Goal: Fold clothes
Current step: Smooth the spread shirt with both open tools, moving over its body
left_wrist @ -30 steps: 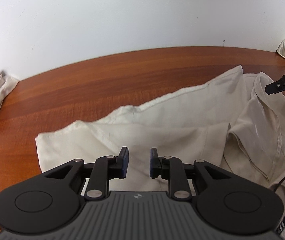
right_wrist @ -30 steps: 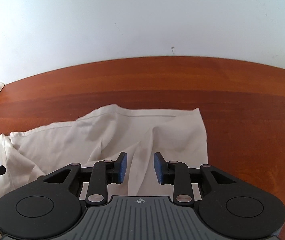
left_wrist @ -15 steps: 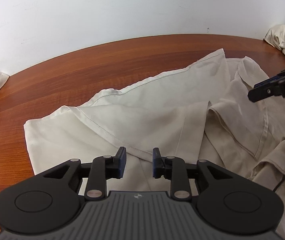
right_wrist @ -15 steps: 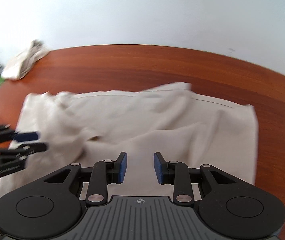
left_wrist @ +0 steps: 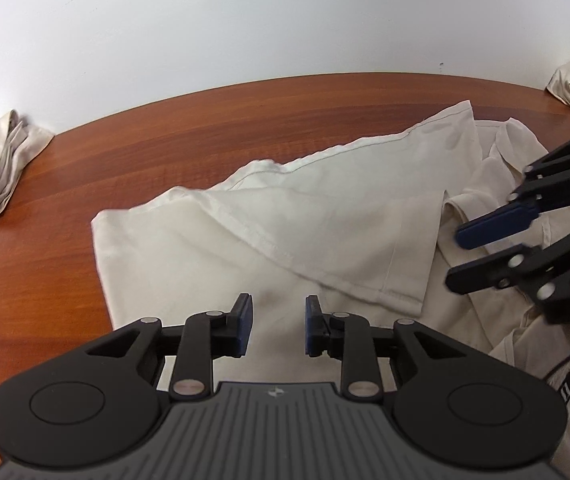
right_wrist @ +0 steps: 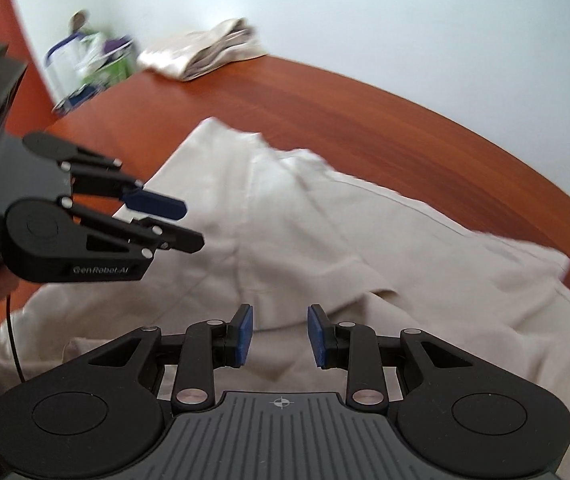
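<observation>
Wooden table [left_wrist: 65, 264] bearing a half-folded shirt [left_wrist: 325, 232], left gripper [left_wrist: 277, 330] and right gripper [right_wrist: 280, 334] hovering narrowly parted, holding nothing, folding remaining.

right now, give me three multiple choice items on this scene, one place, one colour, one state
1. Where does the folded cloth bundle lie in the left wrist view?
A. far left by the wall
B. on the spread garment
C. between the tongs

2. What colour is the spread garment?
A. blue
B. cream
C. green

3. How do the left tongs stand?
A. shut on the garment
B. open, holding nothing
C. shut on the bundle

Answers:
1 A, it sits at the table's far left edge.
2 B, pale cream against red-brown wood.
3 B, a clear gap shows between the blue pads.
</observation>
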